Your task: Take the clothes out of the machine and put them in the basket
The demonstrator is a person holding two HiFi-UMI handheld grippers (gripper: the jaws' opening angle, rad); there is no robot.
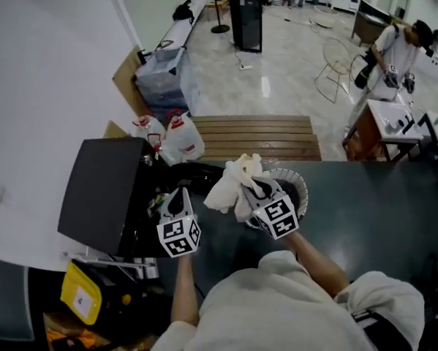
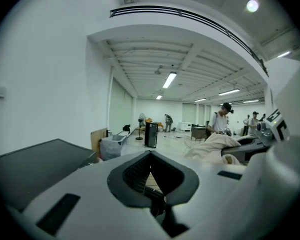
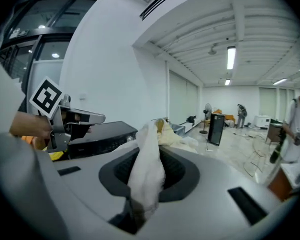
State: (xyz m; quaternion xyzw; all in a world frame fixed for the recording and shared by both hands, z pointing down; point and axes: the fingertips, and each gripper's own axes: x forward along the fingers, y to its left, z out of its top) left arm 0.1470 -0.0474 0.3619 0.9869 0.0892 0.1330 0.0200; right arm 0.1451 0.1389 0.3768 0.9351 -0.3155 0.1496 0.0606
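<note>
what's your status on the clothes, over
Right gripper shut on a cream cloth, held up. Left gripper shut, empty. Cloth not yet in the white basket. Nothing seen in the way.

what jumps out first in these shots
A bunched cream cloth grabs the eye first, clamped in the jaws of the right gripper in the middle of the head view, right by the rim of a white basket. To the left sits a black machine, with the left gripper next to it holding nothing.
</note>
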